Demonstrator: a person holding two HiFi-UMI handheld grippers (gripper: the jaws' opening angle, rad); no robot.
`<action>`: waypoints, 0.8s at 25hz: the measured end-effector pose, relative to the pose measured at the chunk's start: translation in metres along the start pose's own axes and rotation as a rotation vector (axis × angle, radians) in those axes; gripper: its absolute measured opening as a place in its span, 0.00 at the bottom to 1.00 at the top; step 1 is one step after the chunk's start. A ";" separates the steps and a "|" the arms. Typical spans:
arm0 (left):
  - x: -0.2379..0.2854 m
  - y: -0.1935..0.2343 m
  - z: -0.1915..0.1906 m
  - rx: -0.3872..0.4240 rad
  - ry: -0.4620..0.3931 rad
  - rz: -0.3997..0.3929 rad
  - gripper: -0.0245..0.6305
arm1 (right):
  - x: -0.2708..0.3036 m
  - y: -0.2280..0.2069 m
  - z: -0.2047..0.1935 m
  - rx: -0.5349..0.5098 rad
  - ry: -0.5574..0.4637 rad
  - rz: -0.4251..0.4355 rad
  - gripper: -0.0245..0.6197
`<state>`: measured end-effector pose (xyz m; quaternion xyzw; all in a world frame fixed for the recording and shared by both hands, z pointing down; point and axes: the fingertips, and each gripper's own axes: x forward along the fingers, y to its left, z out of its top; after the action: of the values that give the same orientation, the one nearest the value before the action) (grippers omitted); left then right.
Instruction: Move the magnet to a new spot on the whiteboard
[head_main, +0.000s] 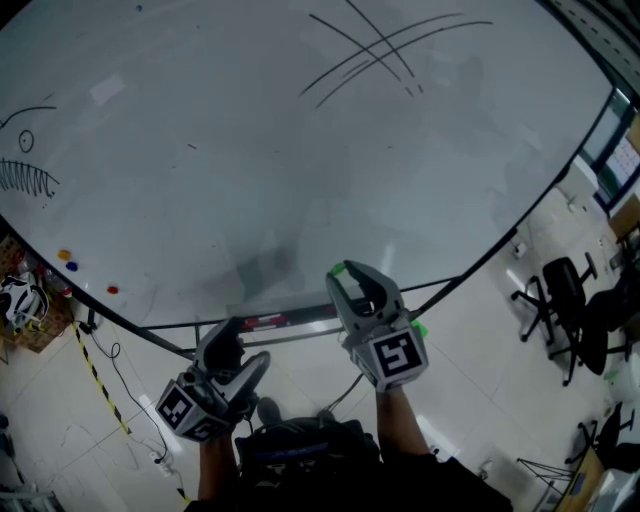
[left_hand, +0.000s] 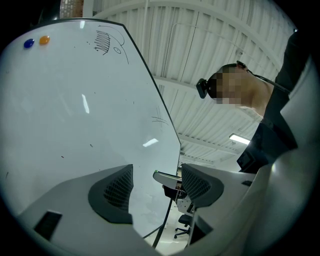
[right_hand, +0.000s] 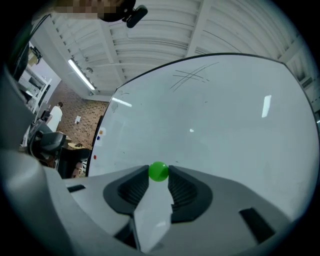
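As its own view shows best, right tool (right_hand: 159, 174) pinching green magnet (right_hand: 159, 170)

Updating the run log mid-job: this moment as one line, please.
right gripper: shut on green magnet | left gripper: open, empty | whiteboard: magnet contact unclear

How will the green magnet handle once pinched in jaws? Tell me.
Probably stiff and light: the green magnet is a small glossy bead pinched at the right gripper jaw tips. Round and smooth, it may slip or roll out.
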<state>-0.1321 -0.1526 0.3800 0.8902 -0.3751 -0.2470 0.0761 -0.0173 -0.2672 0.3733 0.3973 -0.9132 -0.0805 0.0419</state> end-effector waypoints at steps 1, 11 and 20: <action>0.000 0.000 0.001 -0.002 0.000 0.003 0.49 | 0.002 0.000 -0.001 -0.006 0.004 -0.003 0.27; -0.008 0.004 0.008 -0.003 -0.016 0.015 0.49 | 0.024 -0.004 -0.012 -0.038 0.052 -0.051 0.27; -0.013 0.008 0.011 0.001 -0.026 0.020 0.49 | 0.045 -0.014 -0.027 -0.080 0.083 -0.118 0.27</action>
<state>-0.1508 -0.1486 0.3783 0.8831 -0.3851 -0.2576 0.0734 -0.0347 -0.3127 0.3980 0.4513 -0.8818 -0.1030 0.0907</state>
